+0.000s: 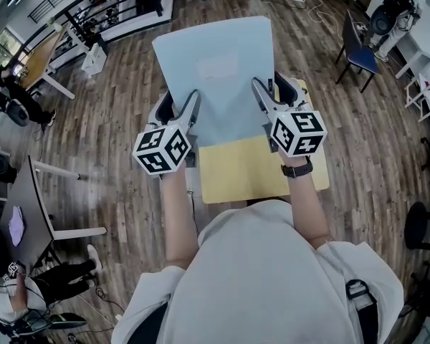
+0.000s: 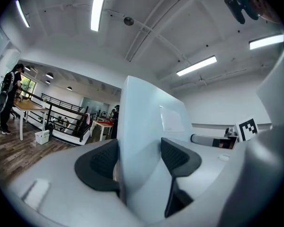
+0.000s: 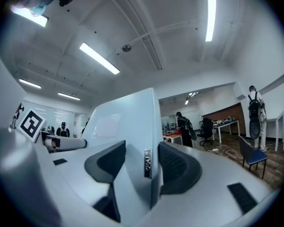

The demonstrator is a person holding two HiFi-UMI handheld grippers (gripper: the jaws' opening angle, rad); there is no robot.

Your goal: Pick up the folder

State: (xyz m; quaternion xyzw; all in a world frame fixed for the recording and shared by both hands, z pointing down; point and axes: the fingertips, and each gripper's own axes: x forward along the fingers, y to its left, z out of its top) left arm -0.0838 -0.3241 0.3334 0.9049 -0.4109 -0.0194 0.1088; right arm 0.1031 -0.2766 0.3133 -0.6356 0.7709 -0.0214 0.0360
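The folder [image 1: 215, 70] is a pale blue sheet-like cover with a faint white label, held up off the small yellow table [image 1: 251, 167] and tilted away from me. My left gripper [image 1: 191, 110] is shut on its left edge and my right gripper [image 1: 261, 99] is shut on its right edge. In the left gripper view the folder [image 2: 142, 122] stands upright, pinched between the dark pads of the left gripper [image 2: 139, 157]. In the right gripper view the folder [image 3: 128, 122] rises between the jaws of the right gripper [image 3: 139, 162], a small metal clip showing at its edge.
Wooden floor lies all round the yellow table. A blue chair [image 1: 358, 49] stands at the back right, a white table [image 1: 50, 56] at the back left, a dark desk [image 1: 21, 213] at the left and a black stool [image 1: 423, 224] at the right. People stand further off.
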